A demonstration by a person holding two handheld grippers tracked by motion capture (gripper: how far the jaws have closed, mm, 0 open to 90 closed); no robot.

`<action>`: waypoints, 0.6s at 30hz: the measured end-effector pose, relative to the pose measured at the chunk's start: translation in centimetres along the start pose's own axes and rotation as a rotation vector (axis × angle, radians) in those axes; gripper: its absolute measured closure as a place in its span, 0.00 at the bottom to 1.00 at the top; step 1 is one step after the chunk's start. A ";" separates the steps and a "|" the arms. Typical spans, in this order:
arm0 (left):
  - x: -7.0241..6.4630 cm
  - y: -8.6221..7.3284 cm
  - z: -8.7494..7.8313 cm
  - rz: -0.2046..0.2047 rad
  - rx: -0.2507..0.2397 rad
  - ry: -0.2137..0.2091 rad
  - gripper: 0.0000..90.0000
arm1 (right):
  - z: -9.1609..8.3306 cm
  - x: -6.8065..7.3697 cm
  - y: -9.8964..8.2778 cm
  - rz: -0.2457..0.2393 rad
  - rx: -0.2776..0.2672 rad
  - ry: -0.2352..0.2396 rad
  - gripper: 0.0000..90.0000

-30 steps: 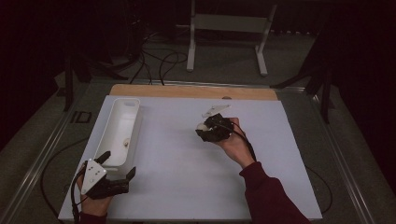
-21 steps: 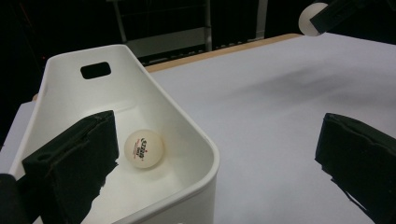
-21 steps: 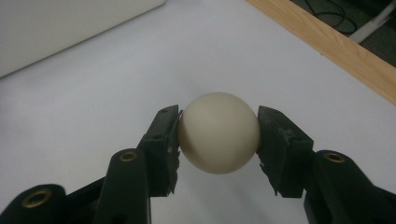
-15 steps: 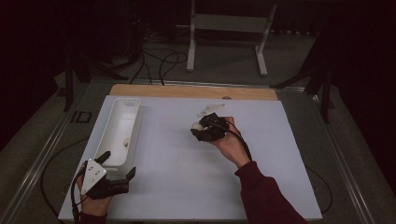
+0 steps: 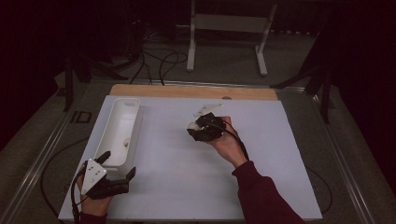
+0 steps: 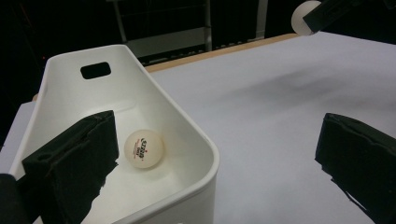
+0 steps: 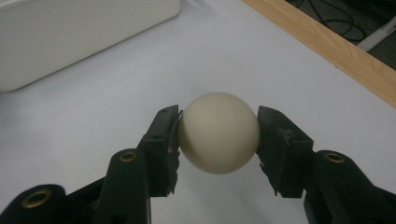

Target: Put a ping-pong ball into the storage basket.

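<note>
My right gripper [image 7: 218, 140] is shut on a cream ping-pong ball [image 7: 218, 132], one pad pressed against each side, a little above the white table sheet. From above, that gripper [image 5: 195, 128] and its ball [image 5: 192, 125] hang over the middle of the sheet, to the right of the white tray [image 5: 134, 122]. A second ball with a printed logo [image 6: 144, 148] lies inside the tray [image 6: 205, 154]. My left gripper [image 5: 117, 164] stands open at the front left, near the tray's near end, with nothing between its pads [image 6: 74, 158].
The white sheet [image 5: 177, 182] covers a wooden board whose far edge [image 5: 187, 91] shows. A metal stand [image 5: 224, 28] and cables lie on the dark floor beyond. The person's dark red sleeve [image 5: 261, 196] comes in at the bottom right.
My right gripper has shifted slightly left toward the tray, still carrying the ball. The left gripper has stayed in place.
</note>
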State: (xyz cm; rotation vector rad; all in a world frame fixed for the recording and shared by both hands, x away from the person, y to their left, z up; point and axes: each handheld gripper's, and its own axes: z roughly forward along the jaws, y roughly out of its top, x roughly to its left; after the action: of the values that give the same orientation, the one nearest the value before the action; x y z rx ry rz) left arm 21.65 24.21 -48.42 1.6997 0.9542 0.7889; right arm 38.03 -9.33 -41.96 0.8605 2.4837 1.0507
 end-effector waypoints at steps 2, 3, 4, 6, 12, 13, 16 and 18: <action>0.0 0.0 0.0 0.001 0.000 0.000 0.00 | 0.0 0.1 0.1 -0.002 0.004 0.000 0.56; 0.0 0.0 0.0 0.001 0.001 0.000 0.00 | 0.1 0.1 0.1 0.001 0.002 0.002 0.56; 0.0 0.0 0.0 0.000 0.000 0.000 0.00 | 0.1 0.2 0.1 -0.001 0.000 0.004 0.56; 0.0 0.0 0.0 0.000 0.001 -0.001 0.00 | 0.2 0.2 0.1 -0.001 0.002 0.005 0.56; 0.0 0.0 0.0 0.001 0.002 -0.002 0.00 | 0.4 0.6 0.5 -0.001 -0.006 0.015 0.56; 0.0 0.0 0.0 0.002 0.002 -0.002 0.00 | 0.4 0.6 0.5 -0.006 -0.006 0.017 0.56; 0.0 0.0 0.0 0.000 0.000 -0.002 0.00 | 0.5 0.8 0.7 -0.007 -0.008 0.022 0.56; 0.0 0.0 0.0 0.000 0.001 -0.002 0.00 | 0.5 0.9 0.8 -0.008 -0.011 0.026 0.56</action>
State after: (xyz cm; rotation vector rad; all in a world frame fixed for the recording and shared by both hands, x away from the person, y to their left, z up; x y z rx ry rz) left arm 21.65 24.22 -48.42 1.7011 0.9529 0.7867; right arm 37.91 -8.04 -41.76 0.8384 2.4982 1.0780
